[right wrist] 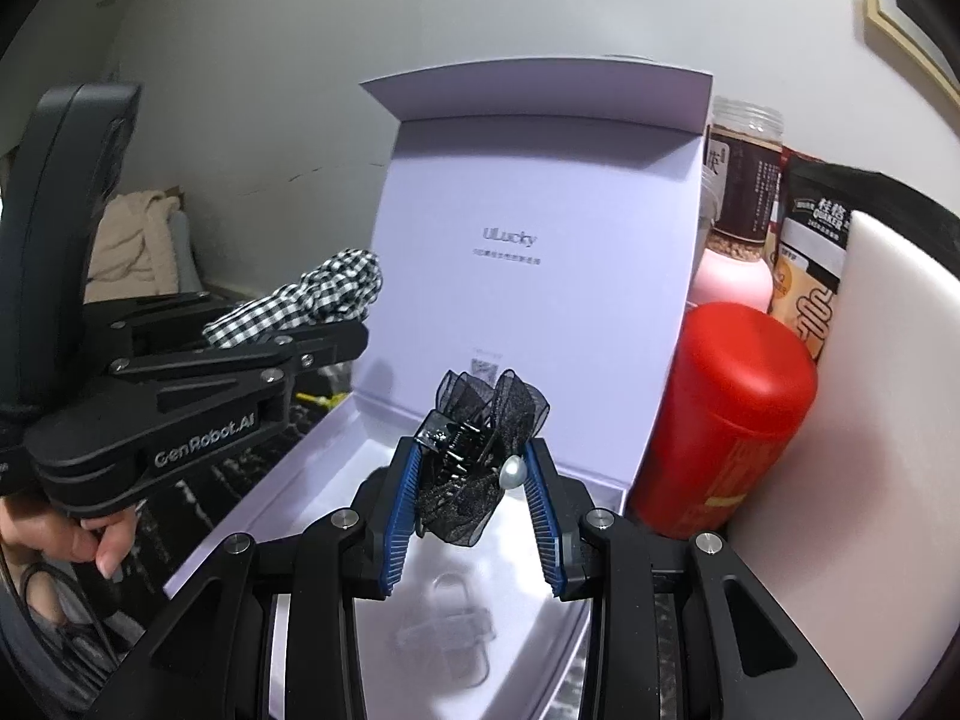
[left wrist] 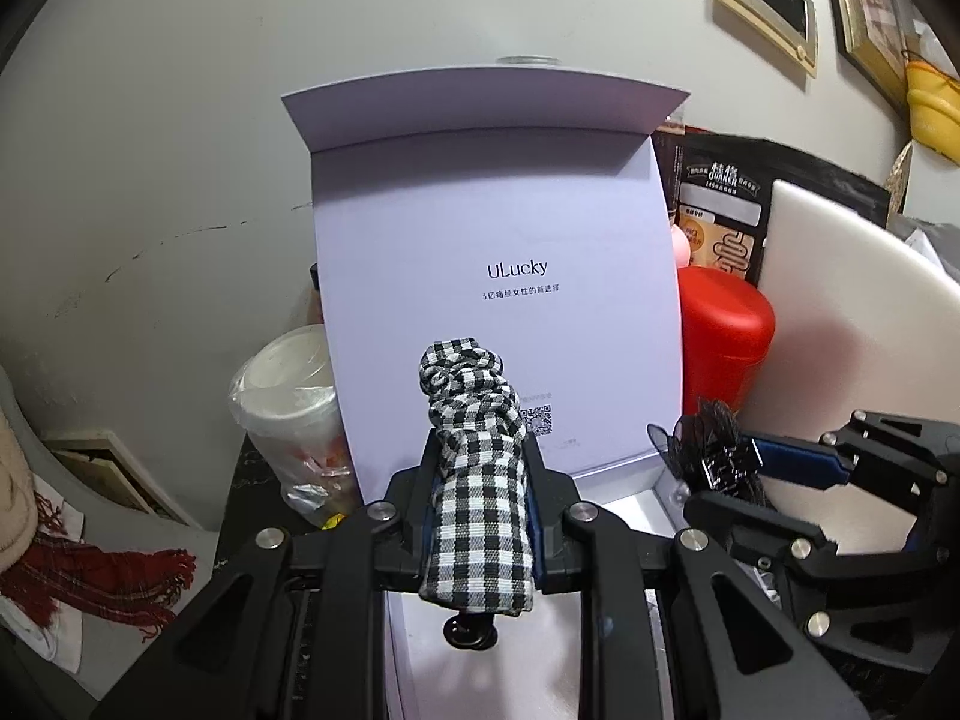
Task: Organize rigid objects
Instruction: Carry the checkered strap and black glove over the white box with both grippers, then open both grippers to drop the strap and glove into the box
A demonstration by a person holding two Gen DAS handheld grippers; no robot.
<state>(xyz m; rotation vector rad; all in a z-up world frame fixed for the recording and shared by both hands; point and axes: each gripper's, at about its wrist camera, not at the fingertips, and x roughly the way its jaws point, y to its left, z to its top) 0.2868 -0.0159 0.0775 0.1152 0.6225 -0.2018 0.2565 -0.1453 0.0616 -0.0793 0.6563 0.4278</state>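
Note:
A pale lilac box [left wrist: 630, 510] [right wrist: 288, 510] stands with its printed lid [left wrist: 498, 300] [right wrist: 528, 252] raised against the wall. My left gripper [left wrist: 480, 450] is shut on a black-and-white checked fabric hair tie [left wrist: 474, 480] [right wrist: 312, 294], held above the box's near edge. My right gripper [right wrist: 471, 450] is shut on a black mesh bow hair clip [right wrist: 474, 438] [left wrist: 714, 450] with a pearl, hanging over the open tray. A clear clip [right wrist: 447, 630] lies blurred on the tray floor below it.
A red canister [right wrist: 726, 420] [left wrist: 726, 330] and a white board [right wrist: 870, 420] [left wrist: 852, 330] crowd the box's right side, with a jar [right wrist: 744, 180] and a black pouch [left wrist: 726, 210] behind. A wrapped white cup [left wrist: 294, 414] stands left of the box. A hand [right wrist: 66, 540] grips the left tool.

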